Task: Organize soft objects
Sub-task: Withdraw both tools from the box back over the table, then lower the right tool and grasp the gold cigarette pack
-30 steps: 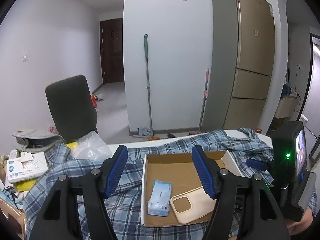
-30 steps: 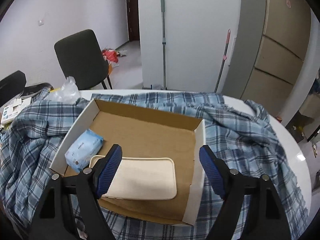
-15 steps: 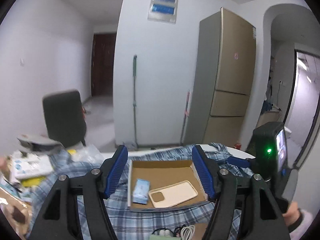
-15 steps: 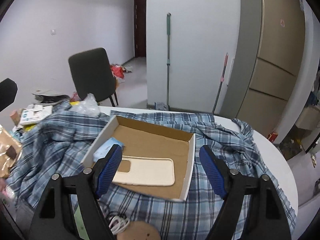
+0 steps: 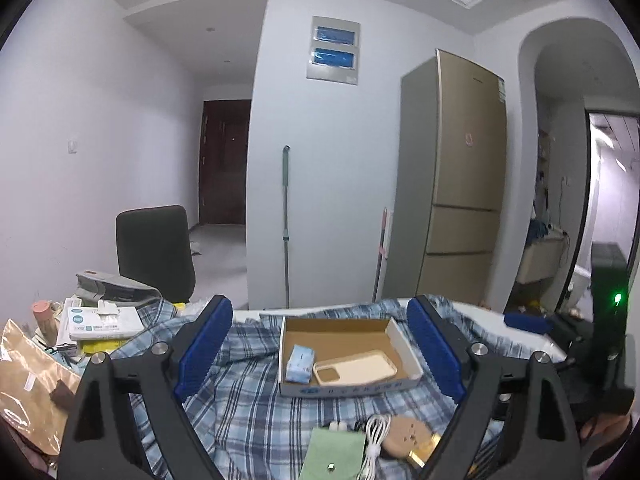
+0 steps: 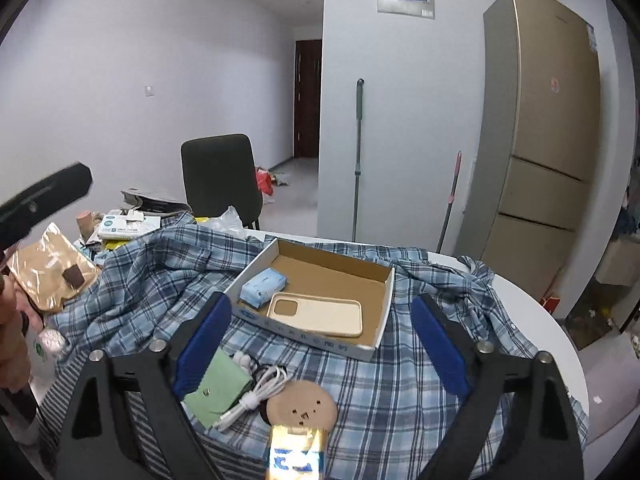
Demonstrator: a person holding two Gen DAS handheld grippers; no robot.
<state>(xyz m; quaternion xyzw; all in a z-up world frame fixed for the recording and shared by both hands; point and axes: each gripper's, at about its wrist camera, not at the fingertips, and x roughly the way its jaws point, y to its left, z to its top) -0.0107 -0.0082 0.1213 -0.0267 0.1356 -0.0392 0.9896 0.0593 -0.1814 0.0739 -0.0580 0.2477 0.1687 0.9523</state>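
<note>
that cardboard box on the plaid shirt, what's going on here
A person holds a two-finger gripper in each hand over a table draped with a plaid shirt. The cardboard box holds a tissue pack and a cream phone case. The left gripper and right gripper hold nothing, jaws opening. A green pouch, white cable and round tan piece lie outside the box.

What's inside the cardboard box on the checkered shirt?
Inside the cardboard box lie a blue tissue pack and a cream phone case, side by side on the brown bottom. Whatever might be under those two is covered, so I cannot tell.
</note>
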